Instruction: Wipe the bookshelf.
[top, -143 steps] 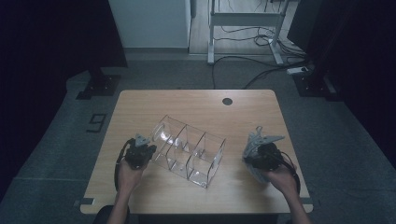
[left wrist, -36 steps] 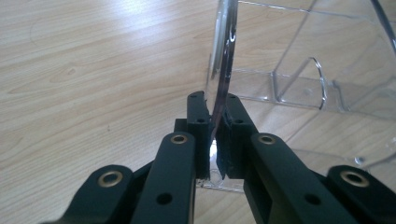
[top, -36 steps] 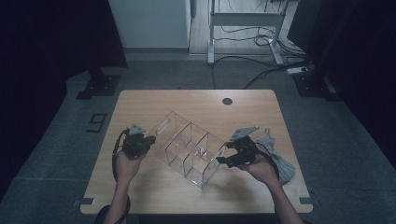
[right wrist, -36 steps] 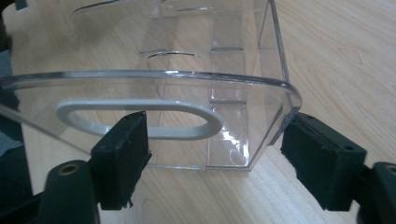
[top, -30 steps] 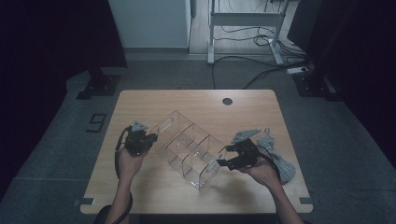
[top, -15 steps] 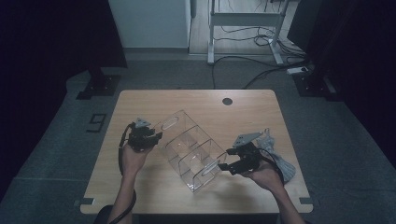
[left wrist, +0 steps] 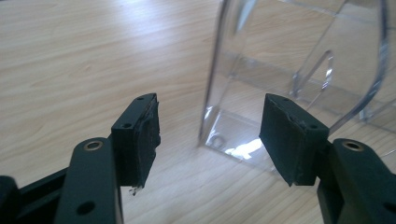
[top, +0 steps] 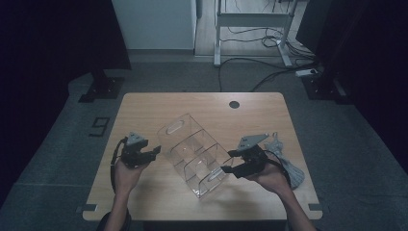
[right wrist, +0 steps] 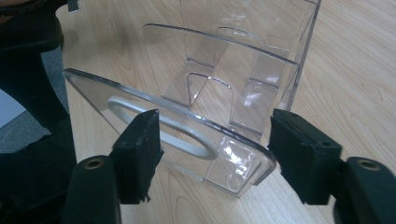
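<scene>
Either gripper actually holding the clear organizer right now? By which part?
Nothing held. Left gripper and right gripper jaws stand open, pads off the clear plastic compartment organizer, at opposite end walls.

Dim lab: lone wooden table (top: pixel 144 111), floor cables (top: pixel 250 62)

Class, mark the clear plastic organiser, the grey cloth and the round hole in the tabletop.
clear plastic organiser (top: pixel 192 154), high view, middle divider.
grey cloth (top: pixel 294 174), high view, its bunched lower end.
round hole (top: pixel 234 104), high view, its dark centre.

Clear, glossy plastic organizer (top: pixel 195 155), smooth with bright glints. Matt, pale wood-grain table (top: pixel 202 103). Matt black gripper pads (left wrist: pixel 142 135), slightly rough and frayed at the edges. Soft grey cloth (top: pixel 291 169) alongside.
</scene>
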`<state>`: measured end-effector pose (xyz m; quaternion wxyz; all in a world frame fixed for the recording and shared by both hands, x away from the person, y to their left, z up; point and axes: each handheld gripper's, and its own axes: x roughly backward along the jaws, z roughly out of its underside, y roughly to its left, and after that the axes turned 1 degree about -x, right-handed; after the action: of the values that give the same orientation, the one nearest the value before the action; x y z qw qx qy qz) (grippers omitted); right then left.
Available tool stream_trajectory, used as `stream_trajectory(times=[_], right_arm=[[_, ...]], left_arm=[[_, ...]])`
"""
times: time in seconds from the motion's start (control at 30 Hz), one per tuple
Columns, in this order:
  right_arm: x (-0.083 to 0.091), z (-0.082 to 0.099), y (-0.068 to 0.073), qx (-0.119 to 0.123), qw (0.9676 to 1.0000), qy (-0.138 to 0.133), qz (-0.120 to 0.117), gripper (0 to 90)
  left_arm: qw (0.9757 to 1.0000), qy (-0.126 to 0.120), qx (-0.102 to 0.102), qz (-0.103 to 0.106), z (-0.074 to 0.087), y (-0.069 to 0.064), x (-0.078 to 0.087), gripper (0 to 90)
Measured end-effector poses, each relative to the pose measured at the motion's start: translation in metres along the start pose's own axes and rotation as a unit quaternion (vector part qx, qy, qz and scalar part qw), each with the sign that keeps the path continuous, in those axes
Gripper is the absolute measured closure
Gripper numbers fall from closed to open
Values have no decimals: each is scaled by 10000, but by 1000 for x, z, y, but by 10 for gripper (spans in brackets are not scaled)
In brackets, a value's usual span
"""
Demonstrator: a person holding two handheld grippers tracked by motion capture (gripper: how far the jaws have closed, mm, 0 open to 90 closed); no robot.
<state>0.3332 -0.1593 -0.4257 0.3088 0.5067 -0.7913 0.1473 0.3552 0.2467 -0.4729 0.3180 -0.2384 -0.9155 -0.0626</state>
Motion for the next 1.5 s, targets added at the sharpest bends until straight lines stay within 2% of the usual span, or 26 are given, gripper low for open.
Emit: stream_trajectory(times=[0.13,0.17,0.23,0.27,0.37,0.5,0.67,0.83,0.93,1.17,1.27,1.5], right_arm=[[-2,0,-2,53,10000,51,-42,389],[-2,0,-3,63,9999,52,-83,428],[-2,0,-3,65,9999,67,-118,445],[-3,-1,-1,105,9998,82,-147,481],[-5,-2,1,147,9997,108,-180,527],[-9,-6,6,152,9995,144,-225,579],[-14,-10,10,161,9994,138,-256,602],[-20,-16,16,253,9992,107,-298,573],[-24,-20,19,316,9989,164,-317,587],[-30,-21,22,310,9988,194,-314,664],[-33,-23,24,339,9988,205,-289,689],[-40,-28,31,330,9991,211,-150,750]], left_arm=[[9999,5,158,-14,12,8,1,374],[9998,28,195,21,15,10,2,374],[9998,133,171,44,18,14,2,370],[9997,165,153,4,19,15,2,367],[9997,151,208,43,21,17,1,366],[9996,214,165,47,23,16,-1,362],[9995,230,191,36,24,18,-1,360],[9994,231,239,52,25,19,-1,352],[9994,238,233,56,26,19,-1,352],[9994,261,211,42,26,18,-3,349],[9994,270,212,26,27,18,-3,320],[9994,212,260,23,27,19,-2,306]])
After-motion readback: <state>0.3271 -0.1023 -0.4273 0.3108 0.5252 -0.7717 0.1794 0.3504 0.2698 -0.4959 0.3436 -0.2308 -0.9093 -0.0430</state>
